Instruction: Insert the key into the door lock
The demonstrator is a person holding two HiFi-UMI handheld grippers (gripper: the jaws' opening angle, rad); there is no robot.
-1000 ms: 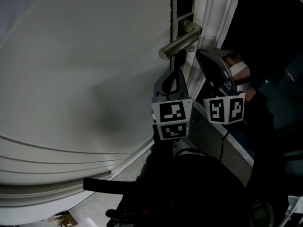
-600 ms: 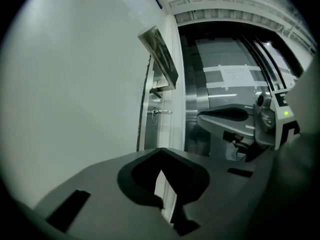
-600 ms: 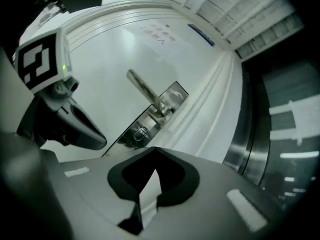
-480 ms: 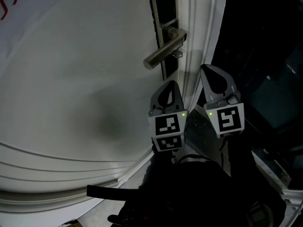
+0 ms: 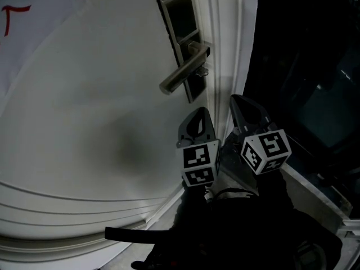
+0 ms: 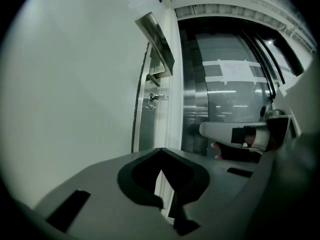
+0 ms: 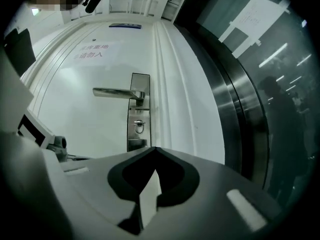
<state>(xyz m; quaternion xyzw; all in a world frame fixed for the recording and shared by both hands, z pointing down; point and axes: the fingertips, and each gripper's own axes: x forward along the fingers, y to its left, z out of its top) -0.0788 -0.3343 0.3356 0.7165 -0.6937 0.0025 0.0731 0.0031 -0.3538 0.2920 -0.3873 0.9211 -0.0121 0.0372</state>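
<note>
The white door [image 5: 90,106] carries a dark metal lock plate [image 5: 181,32] with a silver lever handle [image 5: 181,75]. A small key [image 5: 203,70] sits in the keyhole just under the lever. It shows as a ring [image 7: 139,127] in the right gripper view and sticks out sideways [image 6: 156,97] in the left gripper view. My left gripper [image 5: 197,117] and right gripper [image 5: 242,103] hang side by side below the handle, apart from it. Both are shut with nothing between the jaws [image 6: 161,151] [image 7: 155,151].
The ribbed white door frame [image 5: 225,49] runs right of the lock plate. Beyond it stands a dark, reflective glass and metal wall [image 5: 304,66]. A paper with red marks [image 5: 17,16] is stuck on the door at upper left. The person's dark clothing [image 5: 236,229] fills the bottom.
Both grippers have drawn back down from the lock and handle. The right gripper, close beside the handle a second ago, now hangs lower. The handle sits higher and further left in view.
</note>
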